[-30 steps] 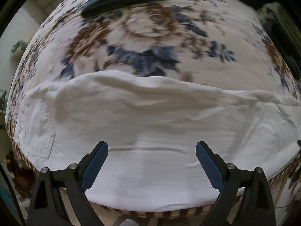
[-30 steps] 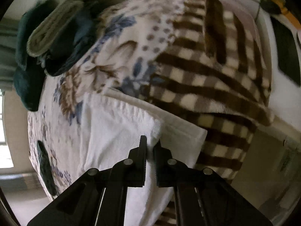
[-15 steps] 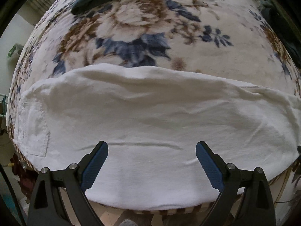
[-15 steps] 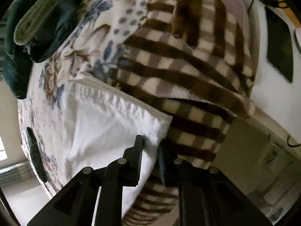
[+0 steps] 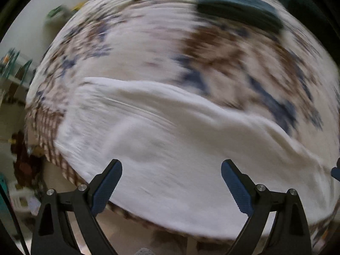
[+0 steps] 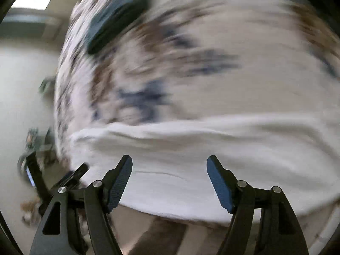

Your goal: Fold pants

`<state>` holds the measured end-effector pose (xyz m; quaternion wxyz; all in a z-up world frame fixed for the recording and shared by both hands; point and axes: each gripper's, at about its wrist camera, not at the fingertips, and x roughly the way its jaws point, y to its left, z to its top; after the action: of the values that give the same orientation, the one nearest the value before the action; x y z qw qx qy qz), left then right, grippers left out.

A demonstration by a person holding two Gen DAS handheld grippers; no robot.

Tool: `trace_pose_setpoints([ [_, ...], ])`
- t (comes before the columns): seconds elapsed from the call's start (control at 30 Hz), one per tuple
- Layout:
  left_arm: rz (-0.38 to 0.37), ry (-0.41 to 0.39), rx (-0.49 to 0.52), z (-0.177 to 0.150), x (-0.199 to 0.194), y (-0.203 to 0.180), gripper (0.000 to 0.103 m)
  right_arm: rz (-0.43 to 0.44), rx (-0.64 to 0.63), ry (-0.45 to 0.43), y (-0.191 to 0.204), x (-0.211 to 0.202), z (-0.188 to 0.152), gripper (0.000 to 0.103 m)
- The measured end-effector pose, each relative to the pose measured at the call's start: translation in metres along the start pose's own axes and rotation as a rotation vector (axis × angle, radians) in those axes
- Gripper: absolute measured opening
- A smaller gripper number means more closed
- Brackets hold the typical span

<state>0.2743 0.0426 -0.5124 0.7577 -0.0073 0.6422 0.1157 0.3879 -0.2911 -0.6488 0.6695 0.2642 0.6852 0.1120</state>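
Note:
The white pants (image 5: pixel 170 138) lie flat in a long band across the flowered blanket (image 5: pixel 148 42), along the bed's near edge. My left gripper (image 5: pixel 171 167) hovers above them, open, with nothing between its blue pads. In the right wrist view the pants (image 6: pixel 201 148) again stretch across the blanket (image 6: pixel 212 74). My right gripper (image 6: pixel 170 161) is over their near edge with its jaws opening and nothing between them. Both views are smeared by motion.
A dark teal folded cloth (image 5: pixel 238 6) lies on the far part of the bed, and the right wrist view shows this cloth (image 6: pixel 119 21) at upper left. The blanket's brown checked border (image 5: pixel 53 140) hangs over the left edge. Floor clutter (image 5: pixel 21 165) sits beyond it.
The right gripper was shut at the pants' corner; it now stands wide apart, has rolled and swung along the bed. The left gripper's view shifted sideways; it stayed open.

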Motion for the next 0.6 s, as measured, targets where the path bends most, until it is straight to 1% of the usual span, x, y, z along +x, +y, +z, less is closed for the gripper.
trace_pose_setpoints([
  [0.07, 0.008, 0.014, -0.057, 0.023, 0.015, 0.030, 0.096, 0.020, -0.056, 0.067, 0.039, 0.034, 0.028, 0.075],
  [0.13, -0.003, 0.044, -0.095, 0.042, 0.031, 0.054, 0.095, 0.036, -0.074, 0.129, 0.063, 0.064, 0.050, 0.075],
  [0.23, -0.090, 0.096, -0.126, 0.064, 0.050, 0.072, 0.095, 0.054, -0.007, 0.206, 0.075, 0.103, 0.081, 0.075],
  [0.3, -0.135, 0.113, -0.120, 0.075, 0.055, 0.069, 0.095, 0.077, 0.043, 0.254, 0.077, 0.123, 0.090, 0.075],
  [0.33, -0.150, 0.121, -0.106, 0.079, 0.057, 0.064, 0.095, 0.082, 0.058, 0.275, 0.077, 0.131, 0.093, 0.075],
  [0.37, -0.165, 0.129, -0.090, 0.082, 0.057, 0.058, 0.095, 0.087, 0.073, 0.315, 0.077, 0.140, 0.092, 0.075],
  [0.43, -0.206, 0.142, -0.071, 0.087, 0.058, 0.044, 0.095, 0.092, 0.092, 0.363, 0.076, 0.153, 0.085, 0.073],
  [0.53, -0.238, 0.160, -0.039, 0.090, 0.062, 0.024, 0.096, 0.103, 0.050, 0.418, 0.084, 0.161, 0.066, 0.071],
  [0.6, -0.226, 0.159, -0.005, 0.090, 0.068, 0.014, 0.095, 0.117, 0.011, 0.450, 0.088, 0.161, 0.051, 0.071],
])
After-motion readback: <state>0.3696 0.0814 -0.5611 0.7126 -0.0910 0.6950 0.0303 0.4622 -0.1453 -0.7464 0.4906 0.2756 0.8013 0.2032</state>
